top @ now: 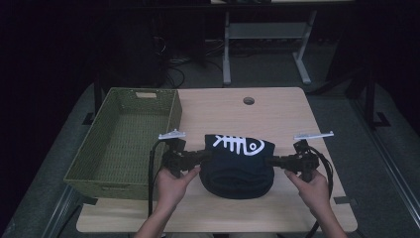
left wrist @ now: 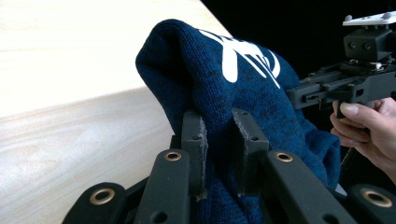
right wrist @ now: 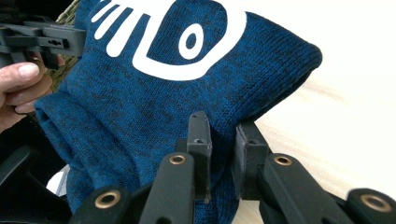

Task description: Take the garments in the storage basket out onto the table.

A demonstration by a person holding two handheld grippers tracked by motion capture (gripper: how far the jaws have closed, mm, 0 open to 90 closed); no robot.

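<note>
Dark-blue knitted garment with a white fishbone print (top: 237, 161), bunched mid-table, is pinched at each side by your left gripper (top: 204, 157) and right gripper (top: 270, 160), jaws nearly closed on fabric; next, probably lift together toward the green woven basket (top: 106, 158).

Bare table (top: 277, 111) is lying open across the upper centre and upper right of the high view, offering free passage. A green woven basket (top: 124, 144) is blocking the left side, its wall running just beside the left gripper (top: 200, 157). The blue knit garment (top: 237, 166) is occupying the lower centre, spanning between both grippers. A narrow bare strip is remaining along the bottom edge.
</note>
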